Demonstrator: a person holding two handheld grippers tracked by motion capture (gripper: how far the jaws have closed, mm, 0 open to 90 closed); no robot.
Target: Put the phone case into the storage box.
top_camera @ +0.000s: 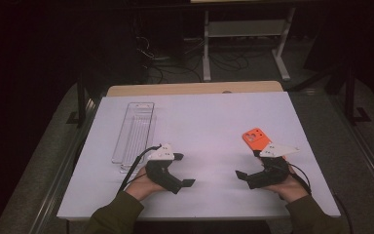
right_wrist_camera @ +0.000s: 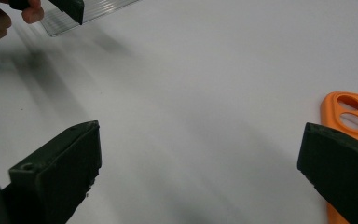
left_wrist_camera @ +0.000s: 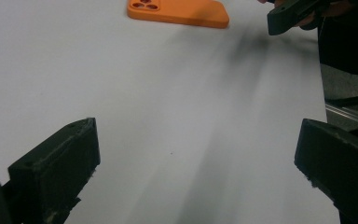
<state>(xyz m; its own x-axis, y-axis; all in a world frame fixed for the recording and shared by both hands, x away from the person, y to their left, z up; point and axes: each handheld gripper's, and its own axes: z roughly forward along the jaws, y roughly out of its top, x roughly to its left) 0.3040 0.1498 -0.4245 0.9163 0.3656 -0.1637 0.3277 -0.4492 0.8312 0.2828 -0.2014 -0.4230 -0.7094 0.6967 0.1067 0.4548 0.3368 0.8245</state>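
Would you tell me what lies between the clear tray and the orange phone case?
Nothing: in the high view, bare white tabletop separates clear tray from phone case.

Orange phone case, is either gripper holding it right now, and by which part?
Neither. The orange phone case lies flat on the table; the right gripper and left gripper are both open, with nothing between them.

Dim, soft, shadow-streaked frames
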